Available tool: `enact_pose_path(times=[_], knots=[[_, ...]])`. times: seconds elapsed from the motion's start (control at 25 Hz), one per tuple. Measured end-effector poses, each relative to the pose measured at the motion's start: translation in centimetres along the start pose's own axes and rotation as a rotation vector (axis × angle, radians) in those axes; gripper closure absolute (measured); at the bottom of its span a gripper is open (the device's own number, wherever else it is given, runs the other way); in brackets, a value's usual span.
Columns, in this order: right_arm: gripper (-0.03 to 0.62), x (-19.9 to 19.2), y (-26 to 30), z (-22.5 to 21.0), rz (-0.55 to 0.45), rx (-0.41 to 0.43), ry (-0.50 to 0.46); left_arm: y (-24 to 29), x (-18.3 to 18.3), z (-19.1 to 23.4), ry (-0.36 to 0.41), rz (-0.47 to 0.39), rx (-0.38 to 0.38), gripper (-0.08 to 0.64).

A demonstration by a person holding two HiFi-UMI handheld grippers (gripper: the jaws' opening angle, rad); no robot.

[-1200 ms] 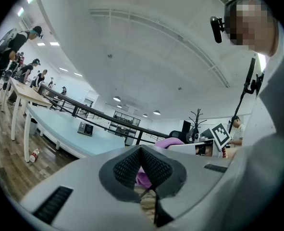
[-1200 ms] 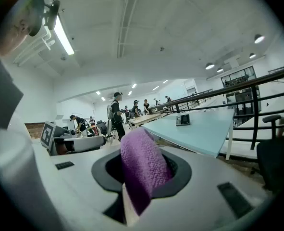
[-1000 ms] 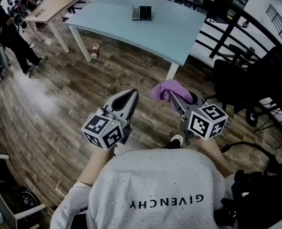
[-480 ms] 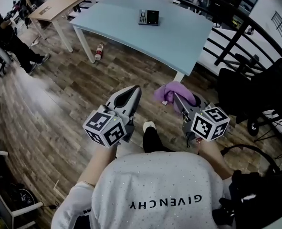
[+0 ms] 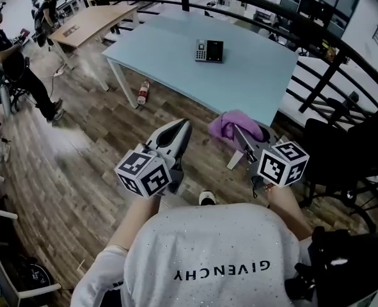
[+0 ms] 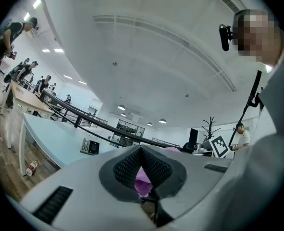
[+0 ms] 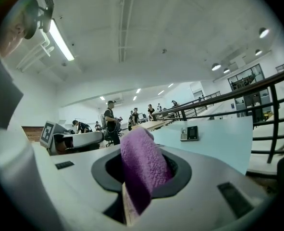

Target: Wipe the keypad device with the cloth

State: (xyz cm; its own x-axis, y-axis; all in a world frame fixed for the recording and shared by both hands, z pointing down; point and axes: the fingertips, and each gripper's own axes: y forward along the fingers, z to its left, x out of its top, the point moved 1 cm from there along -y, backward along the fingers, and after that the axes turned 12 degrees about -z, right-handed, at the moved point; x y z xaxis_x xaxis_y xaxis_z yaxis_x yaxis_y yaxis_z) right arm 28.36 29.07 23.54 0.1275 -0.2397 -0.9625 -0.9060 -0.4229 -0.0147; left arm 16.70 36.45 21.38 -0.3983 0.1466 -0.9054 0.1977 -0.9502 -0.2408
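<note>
Holding the purple cloth (image 5: 229, 124) tight in my right gripper (image 5: 238, 135), my left gripper (image 5: 178, 128) is pinched shut on nothing. Far off, the keypad device (image 5: 209, 50) sits on the blue table (image 5: 169, 59). The floppy cloth could slip out when I rub. My shirt (image 5: 214, 248) says GIVENCHY.

Pale blue table (image 5: 176, 56) well ahead of our jaws, keypad device (image 5: 209, 50) flat on its far part, bottle (image 5: 143, 93) lying on the wooden floor (image 5: 80, 158) beyond our left jaws, beside a table leg.
</note>
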Motion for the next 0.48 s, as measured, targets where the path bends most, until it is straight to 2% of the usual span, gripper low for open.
enact_pose_path(times=[0.48], knots=[[0.499, 4.0, 8.6, -8.2, -0.034, 0.038, -0.008, 9.6, 0.7, 6.6, -0.019, -0.035, 0.024, 0.554]])
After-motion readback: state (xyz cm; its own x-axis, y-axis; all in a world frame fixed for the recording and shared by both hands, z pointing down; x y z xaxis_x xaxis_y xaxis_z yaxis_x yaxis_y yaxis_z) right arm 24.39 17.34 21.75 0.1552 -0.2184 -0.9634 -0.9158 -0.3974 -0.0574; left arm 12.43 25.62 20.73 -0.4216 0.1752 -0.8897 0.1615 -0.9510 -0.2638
